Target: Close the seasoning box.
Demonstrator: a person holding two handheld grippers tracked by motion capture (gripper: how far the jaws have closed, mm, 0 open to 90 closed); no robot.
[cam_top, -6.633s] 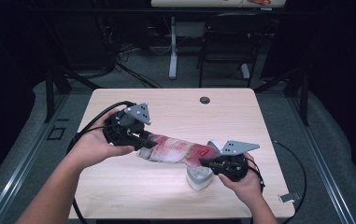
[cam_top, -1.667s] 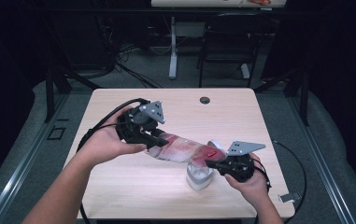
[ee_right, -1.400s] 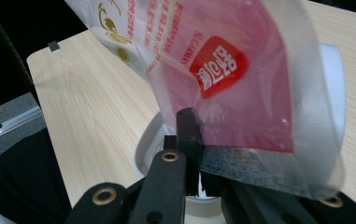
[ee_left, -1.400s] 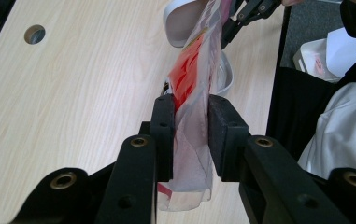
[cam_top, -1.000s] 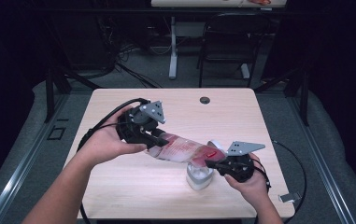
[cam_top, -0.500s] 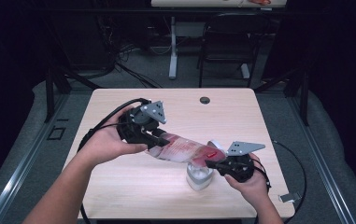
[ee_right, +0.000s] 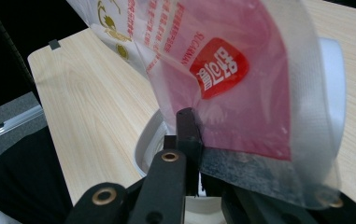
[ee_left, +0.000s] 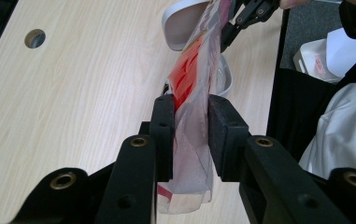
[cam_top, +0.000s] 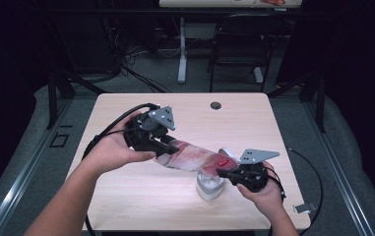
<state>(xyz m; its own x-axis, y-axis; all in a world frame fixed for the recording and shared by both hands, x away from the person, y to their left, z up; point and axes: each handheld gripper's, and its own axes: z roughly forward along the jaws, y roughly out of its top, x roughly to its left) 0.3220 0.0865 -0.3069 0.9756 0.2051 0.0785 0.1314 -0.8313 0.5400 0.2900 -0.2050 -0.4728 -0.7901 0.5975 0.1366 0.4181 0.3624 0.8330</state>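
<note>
the wooden table (cam_top: 140, 196) sits under everything, pale and grained. above it a long plastic pouch (cam_top: 192, 157) hangs stretched between the two tools, clear film with a red panel, a red logo badge and gold print near one end. its long axis runs across the table from the person's left, slightly farther back, to the right and nearer, sloping down a little toward the right. the left gripper (cam_top: 168, 146) is clenched on one end of the pouch, pads pressing the film flat. the right gripper (cam_top: 222, 173) is clamped on the other end's sealed edge. a small white bowl (cam_top: 209, 186) stands on the table just under that end.
</note>
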